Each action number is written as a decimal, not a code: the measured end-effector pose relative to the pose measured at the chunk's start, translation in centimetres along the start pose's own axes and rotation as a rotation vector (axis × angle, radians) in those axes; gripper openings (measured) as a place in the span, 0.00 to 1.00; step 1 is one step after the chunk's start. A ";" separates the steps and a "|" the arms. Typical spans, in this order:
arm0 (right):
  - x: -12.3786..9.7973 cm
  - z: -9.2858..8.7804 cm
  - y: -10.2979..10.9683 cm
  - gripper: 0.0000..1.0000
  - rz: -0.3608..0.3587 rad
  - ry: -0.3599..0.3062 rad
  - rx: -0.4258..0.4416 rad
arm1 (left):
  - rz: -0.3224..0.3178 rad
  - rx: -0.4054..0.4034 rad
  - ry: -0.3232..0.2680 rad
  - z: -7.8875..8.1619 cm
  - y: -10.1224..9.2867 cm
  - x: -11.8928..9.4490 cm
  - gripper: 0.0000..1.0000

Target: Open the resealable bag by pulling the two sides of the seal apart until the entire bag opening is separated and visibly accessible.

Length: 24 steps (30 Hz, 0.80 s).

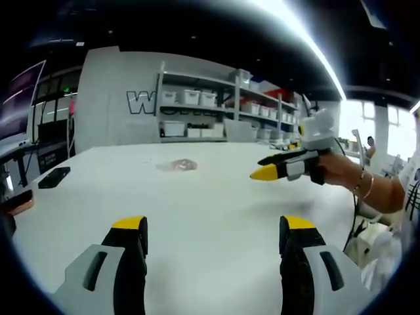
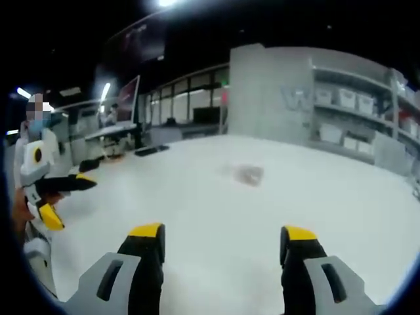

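far ahead on the white table (image 1: pixel 197 216), well apart from both grippers' spread, empty jaws, the resealable bag (image 1: pixel 177 165) is seen lying flat.

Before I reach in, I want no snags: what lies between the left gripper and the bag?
Only bare white table lies between the left gripper and the bag, as the left gripper view shows.

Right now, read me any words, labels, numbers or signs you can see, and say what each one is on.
"W": one large letter on the grey wall beside the shelving; whatever follows is hidden behind the shelves.
The same lettering in the right gripper view is too blurred to read.
Shelf bins: no readable labels.
Resealable bag: no readable print.
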State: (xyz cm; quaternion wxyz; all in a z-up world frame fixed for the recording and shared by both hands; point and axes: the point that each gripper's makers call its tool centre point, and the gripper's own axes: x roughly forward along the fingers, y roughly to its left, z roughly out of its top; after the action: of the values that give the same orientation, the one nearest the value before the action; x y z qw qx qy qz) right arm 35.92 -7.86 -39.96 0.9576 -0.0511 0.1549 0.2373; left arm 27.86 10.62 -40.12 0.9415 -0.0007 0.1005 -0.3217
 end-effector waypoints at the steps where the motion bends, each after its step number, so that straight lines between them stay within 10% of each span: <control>1: 0.1 0.0 0.0 0.71 0.000 0.001 0.000 | -0.001 0.000 -0.001 0.0 0.0 0.0 0.82; 24: 3.3 1.3 -0.5 0.70 0.012 0.006 0.020 | 0.006 -0.006 -0.018 0.6 0.6 -0.1 0.82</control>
State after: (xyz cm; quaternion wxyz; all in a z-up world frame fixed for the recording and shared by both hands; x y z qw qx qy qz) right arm 39.30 -6.67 -39.73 0.9563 -0.0413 0.1602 0.2413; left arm 28.31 11.11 -39.58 0.9434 -0.0060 0.0930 -0.3183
